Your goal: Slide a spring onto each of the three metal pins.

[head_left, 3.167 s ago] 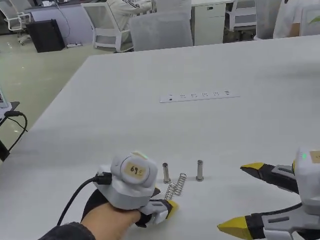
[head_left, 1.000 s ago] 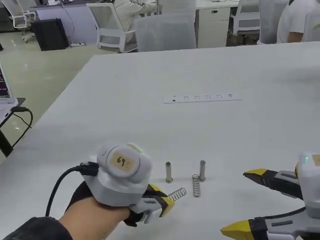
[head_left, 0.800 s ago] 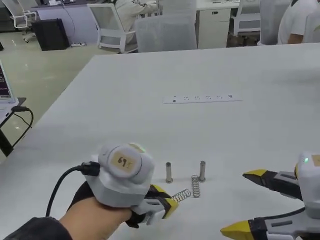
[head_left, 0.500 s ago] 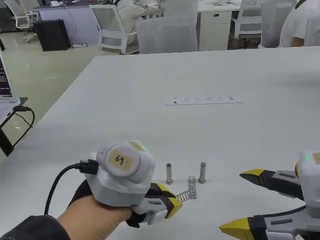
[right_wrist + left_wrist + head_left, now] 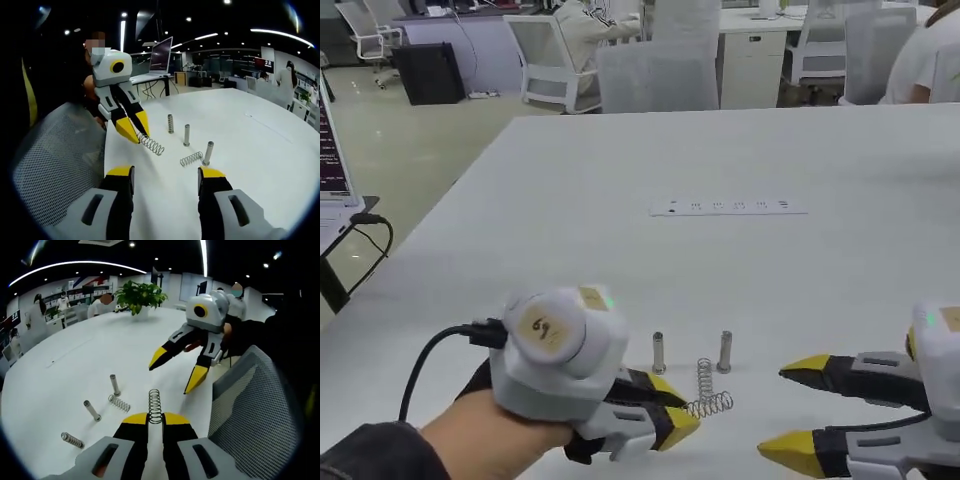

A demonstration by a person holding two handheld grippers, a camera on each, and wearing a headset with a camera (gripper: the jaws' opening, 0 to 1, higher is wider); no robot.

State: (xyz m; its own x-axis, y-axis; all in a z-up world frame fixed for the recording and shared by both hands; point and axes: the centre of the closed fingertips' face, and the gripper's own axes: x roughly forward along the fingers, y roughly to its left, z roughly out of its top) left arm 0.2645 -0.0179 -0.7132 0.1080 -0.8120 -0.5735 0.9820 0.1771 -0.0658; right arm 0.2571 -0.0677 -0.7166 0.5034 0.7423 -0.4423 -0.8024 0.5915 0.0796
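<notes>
Parted since three seconds back: two springs then lying side by side between the bare pins, one of them now pinched by its end in the left gripper (image 5: 155, 419), closed down to the coil's width. Juts the held spring (image 5: 155, 402) straight ahead of the tips, along the jaws' own line, and, going by the right gripper view, slants low toward the table (image 5: 620, 250): far nearer lying than standing.

Leaves the loose spring (image 5: 191, 159) flat on the table, seemingly touching the foot of the right-hand pin (image 5: 207, 153). Bare and upright too, the middle pin (image 5: 186, 135); already wearing its coil, the third pin (image 5: 170, 123).

Judged crux: axes crossed. Calls for tipping the held spring upright, free end down, over a pin top before any sliding. Both bare pins just past it on the far side in the head view, so nearer the left gripper, carried low over the table.

Wide open and empty, the right gripper (image 5: 775, 410), off to the right, tips aimed toward the pins.
</notes>
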